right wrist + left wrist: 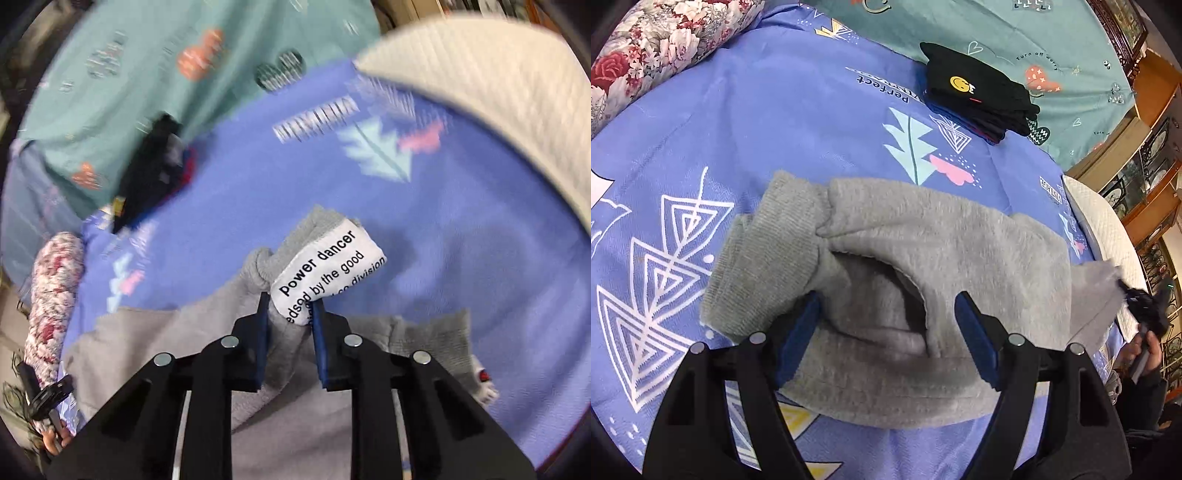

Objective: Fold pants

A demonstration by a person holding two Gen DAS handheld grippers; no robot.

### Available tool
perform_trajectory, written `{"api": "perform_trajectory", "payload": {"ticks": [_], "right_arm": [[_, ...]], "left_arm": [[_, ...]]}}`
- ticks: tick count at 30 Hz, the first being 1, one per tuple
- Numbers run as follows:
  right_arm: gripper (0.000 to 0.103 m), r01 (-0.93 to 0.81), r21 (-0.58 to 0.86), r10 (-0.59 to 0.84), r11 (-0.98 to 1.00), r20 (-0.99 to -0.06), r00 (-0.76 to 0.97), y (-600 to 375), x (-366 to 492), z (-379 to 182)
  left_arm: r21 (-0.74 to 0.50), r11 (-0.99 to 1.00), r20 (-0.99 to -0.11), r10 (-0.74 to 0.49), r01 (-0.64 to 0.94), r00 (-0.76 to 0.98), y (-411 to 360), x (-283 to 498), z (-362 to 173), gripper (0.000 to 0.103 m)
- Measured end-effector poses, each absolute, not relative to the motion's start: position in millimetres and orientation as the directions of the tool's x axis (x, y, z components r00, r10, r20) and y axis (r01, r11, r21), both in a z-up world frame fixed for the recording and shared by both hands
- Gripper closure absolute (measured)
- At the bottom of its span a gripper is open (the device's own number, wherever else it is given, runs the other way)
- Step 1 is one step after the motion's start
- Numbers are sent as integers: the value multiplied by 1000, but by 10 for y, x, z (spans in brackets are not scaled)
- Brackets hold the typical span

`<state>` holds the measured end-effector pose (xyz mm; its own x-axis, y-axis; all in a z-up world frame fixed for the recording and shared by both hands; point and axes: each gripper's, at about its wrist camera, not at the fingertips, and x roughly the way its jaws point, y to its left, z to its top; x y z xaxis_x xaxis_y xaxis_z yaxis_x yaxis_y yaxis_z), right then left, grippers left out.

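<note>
The grey fleece pants (pixel 923 258) lie bunched on the blue printed bedsheet (pixel 775 122), near its front edge, with a ribbed cuff (pixel 768 254) turned out to the left and a dark fold opening in the middle. One end of the pants is lifted off the sheet at the right. In the right wrist view that end is pinched in the right gripper (pixel 290 314), whose blue pads are drawn close on grey cloth and on the white label (pixel 328 269) printed "power dancer"; the label and a ribbed hem stick out past the fingertips.

The left gripper (pixel 886 314) hovers over the middle of the pants with its jaws spread wide and nothing between them.

Further back on the sheet, where the blue meets the teal sheet (pixel 997 33), sits a stack of folded black clothes (pixel 975 99) with a yellow smiley patch on top. A floral pillow (pixel 653 48) lies at the sheet's far left corner, and a white quilted pillow (pixel 1104 229) at its right edge. Wooden cabinets (pixel 1145 155) stand beyond the right side.
</note>
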<state>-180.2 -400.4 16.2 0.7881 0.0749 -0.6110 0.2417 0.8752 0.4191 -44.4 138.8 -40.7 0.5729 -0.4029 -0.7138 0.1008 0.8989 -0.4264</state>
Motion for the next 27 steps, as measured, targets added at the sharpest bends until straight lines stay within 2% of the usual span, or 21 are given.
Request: {"api": "perform_trajectory", "payload": {"ticks": [2,4,7,9,11,14,17,19,20,22,23,25,27], "right_arm": [[82,216,375,22,901,-539,842,-3912,-2134,479],[82,247,317,-49,916,-522,852,-3865,-2421,652],[82,336,282,-100,899,-614,783,-3942,-2638,439],[82,384,290,-84,877,-693,716,-4034,-2636,98],[82,405,309,-60,860,-728,683,-4114,-2574,-194],[82,412,357,-40,838,-714,700,-4180,-2536,-317],[82,359,303,-77,883,-660,748,-4047,-2536,-71],[82,363,288,-87,886,-667,740,-4080,-2483,-44],[81,381,282,-82,881,-700,710,-4121,-2435,-130],[74,421,258,-58,869,-794,605,-4198,-2335,-418],[72,424,254,-60,869,-797,601,-4197,-2341,-447],[44,458,169,-160,873,-786,597,-4151,-2425,-286],[40,507,57,-316,860,-720,617,-4074,-2518,-1]], "left_arm": [[-425,899,-715,-403,103,572,1372,-436,-404,27],[-424,899,-714,-404,106,571,1370,-439,-403,27],[-424,898,-713,-410,117,568,1381,-464,-401,27],[-418,900,-715,-411,124,566,1364,-460,-413,27],[-408,904,-719,-404,128,565,1349,-465,-419,26],[-394,911,-726,-391,124,565,1322,-483,-414,26],[-403,907,-722,-396,121,568,1334,-493,-421,26],[-402,908,-719,-395,121,573,1333,-494,-438,26],[-391,912,-720,-386,123,576,1313,-502,-451,26],[-357,925,-728,-363,130,581,1263,-526,-460,26],[-337,931,-735,-353,139,579,1239,-545,-455,26],[-322,934,-742,-350,154,571,1224,-582,-425,26],[-323,924,-743,-381,204,550,1188,-650,-352,23]]}}
